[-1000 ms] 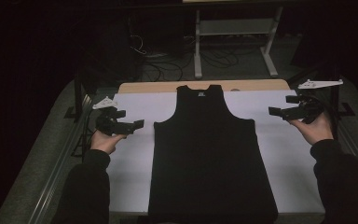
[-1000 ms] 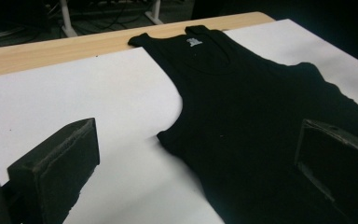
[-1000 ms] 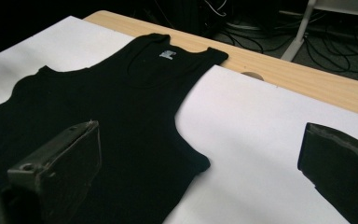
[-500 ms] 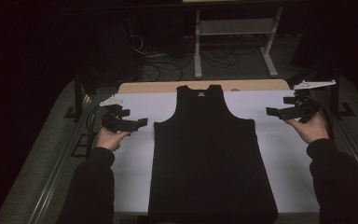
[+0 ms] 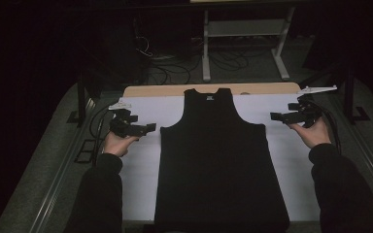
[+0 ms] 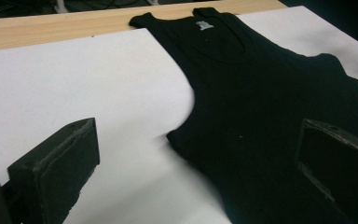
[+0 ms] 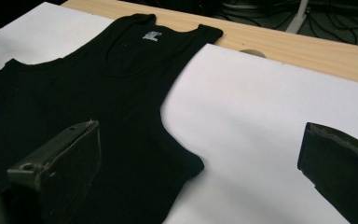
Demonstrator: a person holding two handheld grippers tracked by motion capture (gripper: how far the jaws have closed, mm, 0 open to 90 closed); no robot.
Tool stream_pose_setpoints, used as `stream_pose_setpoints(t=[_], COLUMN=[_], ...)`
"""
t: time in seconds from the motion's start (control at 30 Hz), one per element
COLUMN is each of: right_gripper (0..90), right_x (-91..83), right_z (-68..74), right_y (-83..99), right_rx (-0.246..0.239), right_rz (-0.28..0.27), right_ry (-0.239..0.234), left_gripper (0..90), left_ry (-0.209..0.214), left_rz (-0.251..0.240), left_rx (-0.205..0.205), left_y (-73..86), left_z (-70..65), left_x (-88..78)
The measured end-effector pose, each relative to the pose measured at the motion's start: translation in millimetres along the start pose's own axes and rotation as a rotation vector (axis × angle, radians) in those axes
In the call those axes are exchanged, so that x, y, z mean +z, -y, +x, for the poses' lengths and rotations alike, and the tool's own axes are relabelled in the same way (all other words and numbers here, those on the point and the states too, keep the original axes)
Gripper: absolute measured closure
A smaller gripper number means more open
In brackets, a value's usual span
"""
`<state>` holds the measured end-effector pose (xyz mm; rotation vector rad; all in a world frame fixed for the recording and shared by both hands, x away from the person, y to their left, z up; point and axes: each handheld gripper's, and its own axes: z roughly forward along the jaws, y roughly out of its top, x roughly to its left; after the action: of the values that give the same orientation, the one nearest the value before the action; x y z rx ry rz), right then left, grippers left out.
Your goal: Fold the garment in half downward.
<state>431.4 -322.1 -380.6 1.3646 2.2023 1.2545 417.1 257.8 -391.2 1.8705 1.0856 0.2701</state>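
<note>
On the white sheet (image 5: 141,170): black tank top (image 5: 218,160) flat, straps toward far edge.
Left gripper (image 5: 148,128) and right gripper (image 5: 274,116) flank it, jaws apart, empty. Soft, light, limp fabric; probably pinch at armhole corners.

Pretty dark room overall, most of the light lands on the table (image 5: 281,160), which has a white sheet over it and a strip of bare light wood (image 5: 252,89) along the far edge. Behind that there's grey floor (image 5: 252,68) with a tangle of black cables (image 5: 175,68) and a pale metal stand (image 5: 245,34). Grey carpet-like floor either side.
</note>
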Motion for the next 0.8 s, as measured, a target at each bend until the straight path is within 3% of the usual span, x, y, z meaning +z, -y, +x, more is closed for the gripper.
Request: stream_pose_setpoints(t=[0.47, 0.63, 0.8], right_gripper=[0.0, 0.1, 2.0], right_x=[24.0, 31.4, 36.8], right_z=[2.5, -2.0, -1.3], right_y=[5.5, 10.0, 13.8], right_rx=[0.009, 0.036, 0.025], right_rz=[0.050, 0.077, 0.101], right_ry=[-0.001, 0.002, 0.002], left_gripper=[0.0, 0.0, 0.0], left_ry=[0.001, 0.005, 0.006], left_rz=[0.023, 0.033, 0.037], left_rx=[-0.037, -0.044, -0.050], left_y=[6.4, 9.6, 11.2], left_z=[8.7, 11.9, 13.3], left_x=[18.8, 26.8, 33.4])
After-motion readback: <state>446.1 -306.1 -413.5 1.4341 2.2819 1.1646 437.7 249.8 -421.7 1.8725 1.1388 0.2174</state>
